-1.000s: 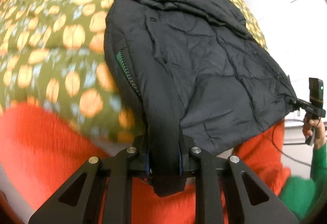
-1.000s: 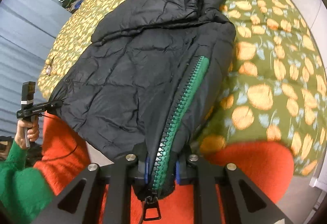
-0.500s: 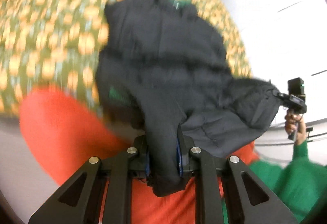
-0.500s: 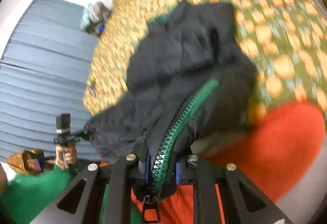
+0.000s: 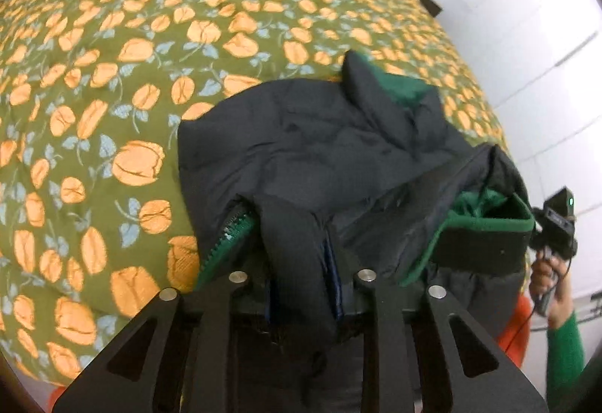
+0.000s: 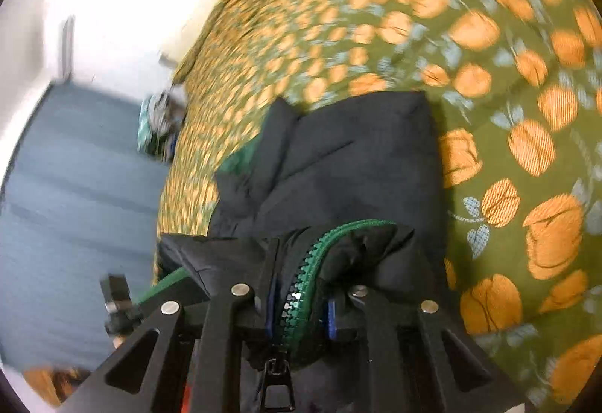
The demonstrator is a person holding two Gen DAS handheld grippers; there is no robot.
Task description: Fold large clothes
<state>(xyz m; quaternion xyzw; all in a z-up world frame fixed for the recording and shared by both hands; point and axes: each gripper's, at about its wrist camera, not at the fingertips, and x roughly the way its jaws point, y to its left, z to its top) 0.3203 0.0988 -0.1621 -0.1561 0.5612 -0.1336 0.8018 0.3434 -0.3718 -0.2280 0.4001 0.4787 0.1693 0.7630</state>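
Evidently the fold is under way: the black padded jacket (image 5: pixel 312 149) lies on the bed (image 5: pixel 113 74), on its flowered green-and-orange cover, with its hem end lifted toward the collar, whose green lining shows at the far end. The left gripper (image 5: pixel 301 285) is clamped on a thick bunch of black fabric at one hem corner. The right gripper (image 6: pixel 297 304) is closed over the other corner, with the green zipper (image 6: pixel 312 262) running between its fingers and the black pull hanging below.

By the look of it, the next move calls for carrying both corners forward together, level with each other, and laying the hem onto the shoulders before either grip lets go. The padding is bulky and may spring back.

No brand, label or readable writing shows on the jacket or either gripper; the right view is motion-blurred.
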